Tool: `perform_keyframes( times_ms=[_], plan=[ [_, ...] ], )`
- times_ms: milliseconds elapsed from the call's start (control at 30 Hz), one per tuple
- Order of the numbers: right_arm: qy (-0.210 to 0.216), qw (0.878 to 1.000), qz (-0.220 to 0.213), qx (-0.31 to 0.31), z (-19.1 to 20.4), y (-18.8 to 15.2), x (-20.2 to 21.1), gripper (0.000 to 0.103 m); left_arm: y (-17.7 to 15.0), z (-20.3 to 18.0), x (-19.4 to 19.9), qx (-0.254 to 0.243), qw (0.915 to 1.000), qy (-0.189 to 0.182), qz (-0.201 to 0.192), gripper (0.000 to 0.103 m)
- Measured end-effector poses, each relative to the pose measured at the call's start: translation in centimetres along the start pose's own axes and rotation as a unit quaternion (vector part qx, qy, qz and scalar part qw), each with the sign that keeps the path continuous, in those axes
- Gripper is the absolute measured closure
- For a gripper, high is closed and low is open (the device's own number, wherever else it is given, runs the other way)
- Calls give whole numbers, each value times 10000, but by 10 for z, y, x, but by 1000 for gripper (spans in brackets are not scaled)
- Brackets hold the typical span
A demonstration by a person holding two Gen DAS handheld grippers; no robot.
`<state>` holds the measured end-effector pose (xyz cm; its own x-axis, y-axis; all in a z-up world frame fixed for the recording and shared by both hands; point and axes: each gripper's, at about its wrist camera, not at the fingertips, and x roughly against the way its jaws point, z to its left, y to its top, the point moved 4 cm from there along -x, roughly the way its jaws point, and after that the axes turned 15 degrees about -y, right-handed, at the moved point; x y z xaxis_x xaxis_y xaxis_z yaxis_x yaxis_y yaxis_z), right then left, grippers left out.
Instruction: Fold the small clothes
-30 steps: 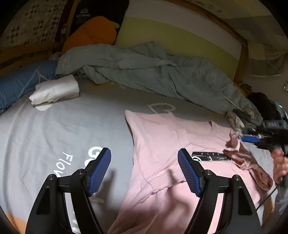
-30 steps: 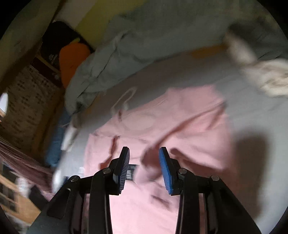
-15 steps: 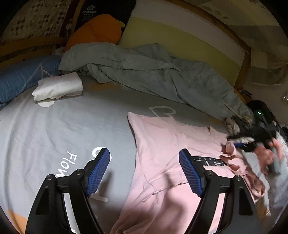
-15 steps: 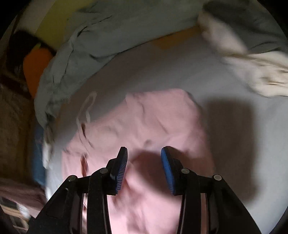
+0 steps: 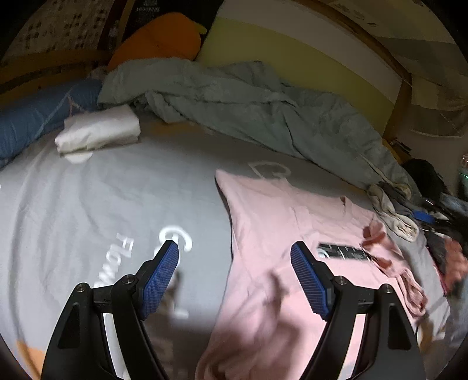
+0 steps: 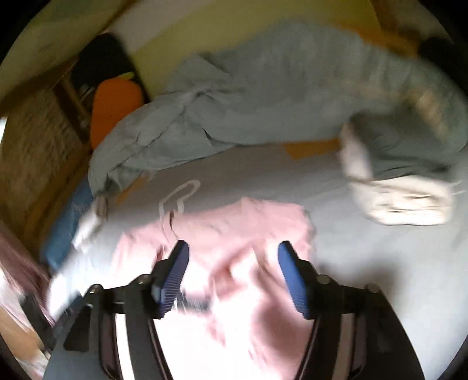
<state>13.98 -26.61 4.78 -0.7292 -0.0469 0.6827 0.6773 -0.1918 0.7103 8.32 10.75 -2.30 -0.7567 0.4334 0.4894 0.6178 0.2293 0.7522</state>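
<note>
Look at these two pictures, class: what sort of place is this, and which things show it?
Most likely a bedroom: a bed with a grey printed sheet, a crumpled grey-green duvet against a padded yellow headboard, and a pink T-shirt spread flat for folding.

1. A bed (image 5: 87,204) fills the scene, under a grey sheet printed with white lettering (image 5: 122,260).
2. Behind it runs a padded headboard (image 5: 307,55) banded yellow and white, framed in curved wood.
3. A rumpled grey-green duvet (image 5: 248,108) lies heaped along the head of the bed.
4. An orange carrot-shaped cushion (image 5: 163,38) leans in the corner, beside a blue bolster (image 5: 32,122).
5. Left of the bed, a wall (image 5: 61,26) with a small checked pattern.
6. The light is dim and warm; the right wrist view is blurred.
</note>
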Motion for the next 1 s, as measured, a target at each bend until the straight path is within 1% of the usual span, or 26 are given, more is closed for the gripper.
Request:
perform_keyframes(
  times_ms=[33,100,133,167,200,233,267,333,367,433,500,567,600,667,733,767,800,833,867,933,1000],
  plan=[
    [-202,9994,-250,98,-5,-17,25,35,-6,1,4,136,9997,-190,76,25],
    [-496,9980,-392,39,-14,-43,49,34,-18,8,11,623,9959,-623,221,25],
    [-672,9969,-399,-72,-23,-64,60,34,-25,14,15,914,9928,-741,246,25],
    [-790,9959,-405,-160,-32,-75,66,34,-31,17,17,1069,9910,-763,257,26],
    [-948,9945,-362,-246,-38,-94,66,34,-38,20,20,1174,9897,-763,280,26],
    [-992,9943,-271,-289,-46,-106,65,34,-45,21,21,1196,9895,-749,319,27],
    [-994,9943,-157,-337,-53,-119,62,34,-50,19,23,1159,9900,-720,345,29],
    [-1023,9936,27,-483,-61,-142,56,38,-61,15,29,1045,9916,-657,389,31],
    [-1045,9931,53,-520,-60,-150,52,39,-65,12,31,970,9924,-651,400,31],
    [-1041,9930,169,-526,-55,-163,41,39,-74,7,34,677,9955,-460,483,31],
    [-923,9934,283,-619,-54,-171,37,39,-82,1,30,398,9962,-396,660,31],
    [-676,9922,427,-962,-60,-181,32,39,-85,-2,31,264,9976,-267,578,31],
    [-619,9915,417,-1062,-59,-183,31,39,-86,-5,31,203,9979,-311,521,31],
    [-616,9929,384,-944,-55,-187,29,39,-86,-11,26,95,9974,-508,509,31],
    [-656,9957,369,-533,-44,-189,26,48,-87,-10,17,-1,9986,-180,507,47],
    [-706,9962,363,-368,-39,-190,24,59,-87,-10,16,-88,9991,86,411,72],
    [-773,9961,321,-277,-36,-190,23,73,-86,-9,16,-71,9991,236,346,88],
    [-811,9961,267,-234,-34,-188,23,83,-86,-9,17,62,9994,80,323,92],
    [-832,9960,239,-228,-33,-186,23,95,-85,-9,22,187,9996,13,199,93],
    [-885,9956,156,-279,-34,-185,30,98,-80,-15,35,56,10000,-42,-50,94],
    [-925,9952,35,-312,-35,-186,43,99,-73,-24,48,-82,9998,2,-160,95]
  ],
)
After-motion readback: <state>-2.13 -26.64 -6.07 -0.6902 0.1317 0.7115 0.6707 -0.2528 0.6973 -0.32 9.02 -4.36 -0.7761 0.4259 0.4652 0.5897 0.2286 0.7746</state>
